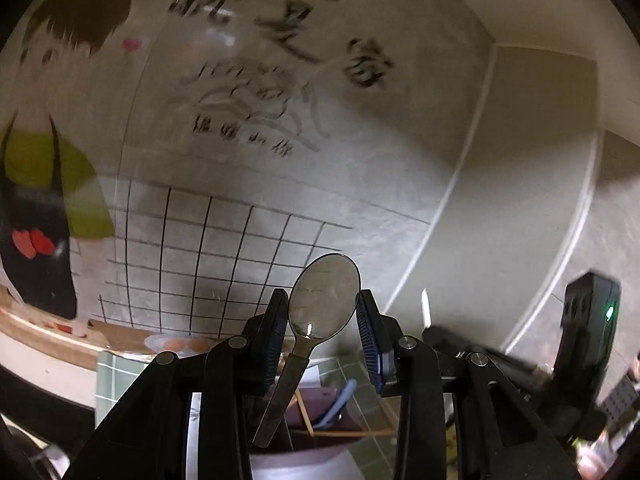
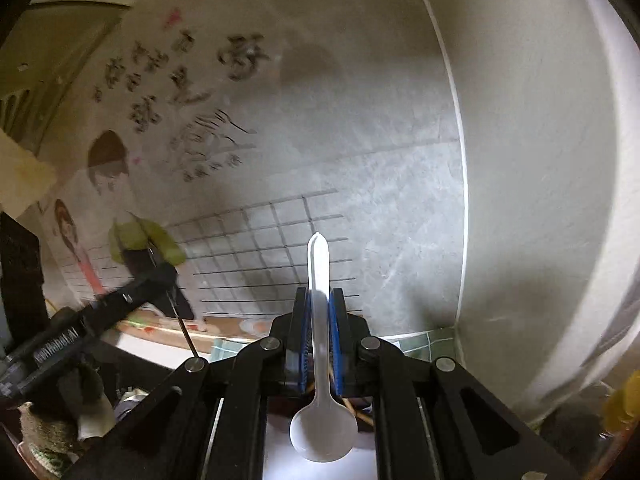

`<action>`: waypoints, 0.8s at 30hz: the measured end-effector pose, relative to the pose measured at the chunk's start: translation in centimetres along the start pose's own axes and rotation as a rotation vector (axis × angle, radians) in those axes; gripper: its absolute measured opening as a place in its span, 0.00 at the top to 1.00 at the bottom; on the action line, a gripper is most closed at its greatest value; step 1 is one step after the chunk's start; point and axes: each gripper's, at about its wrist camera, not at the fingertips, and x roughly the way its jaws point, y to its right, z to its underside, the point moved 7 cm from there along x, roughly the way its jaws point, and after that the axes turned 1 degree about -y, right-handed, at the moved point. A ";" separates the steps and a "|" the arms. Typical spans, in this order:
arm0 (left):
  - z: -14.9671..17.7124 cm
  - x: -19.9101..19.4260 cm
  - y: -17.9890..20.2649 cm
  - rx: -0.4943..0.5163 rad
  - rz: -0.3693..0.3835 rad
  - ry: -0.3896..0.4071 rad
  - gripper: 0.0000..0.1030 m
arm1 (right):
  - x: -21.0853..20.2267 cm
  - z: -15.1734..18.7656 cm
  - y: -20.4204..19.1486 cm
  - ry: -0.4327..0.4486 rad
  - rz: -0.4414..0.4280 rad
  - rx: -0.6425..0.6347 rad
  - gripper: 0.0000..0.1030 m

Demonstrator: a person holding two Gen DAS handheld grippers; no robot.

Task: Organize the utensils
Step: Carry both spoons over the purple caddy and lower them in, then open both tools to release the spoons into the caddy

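Observation:
My left gripper is shut on the bowl of a steel spoon. The bowl points up toward the wall and the handle hangs down over a pink utensil holder. The holder has chopsticks and a blue-handled utensil in it. My right gripper is shut on the handle of a white spoon. That spoon's handle tip points up and its bowl hangs down near the camera. The right gripper also shows at the right in the left wrist view, with the white handle tip above it.
A wall with a cartoon mural and black lettering is close ahead. A white corner column stands to the right. Green tiles and a wooden counter edge lie below. The left gripper shows at the left in the right wrist view.

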 end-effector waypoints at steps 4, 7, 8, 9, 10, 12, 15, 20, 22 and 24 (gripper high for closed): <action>1.5 2.6 -1.6 -0.032 0.001 0.000 0.65 | 4.2 2.0 1.3 -0.050 0.030 0.021 0.91; 2.7 4.5 -2.6 -0.046 -0.004 -0.017 0.65 | 6.6 3.4 1.9 -0.087 0.037 0.023 0.91; 3.0 4.8 -2.7 -0.050 -0.007 -0.021 0.65 | 7.4 3.8 2.1 -0.097 0.033 0.027 0.91; 3.5 5.5 -3.0 -0.052 -0.012 -0.031 0.65 | 8.0 4.1 2.3 -0.104 0.030 0.031 0.91; 4.0 6.1 -3.4 -0.060 -0.015 -0.039 0.65 | 8.5 4.3 2.4 -0.110 0.031 0.034 0.91; 4.7 7.1 -3.9 -0.071 -0.017 -0.060 0.65 | 9.5 4.9 2.8 -0.122 0.033 0.039 0.91; 5.9 7.9 -4.4 -0.066 -0.026 -0.083 0.65 | 10.4 5.4 3.3 -0.120 0.034 0.041 0.91; 8.1 8.2 -4.8 -0.086 -0.036 -0.159 0.58 | 11.4 6.9 3.5 -0.186 -0.013 0.065 0.88; 8.8 7.8 -5.1 -0.106 -0.058 -0.195 0.49 | 11.3 7.8 3.8 -0.231 -0.012 0.088 0.79; 9.1 6.5 -5.2 -0.111 -0.072 -0.201 0.47 | 10.0 8.0 4.0 -0.222 0.013 0.098 0.74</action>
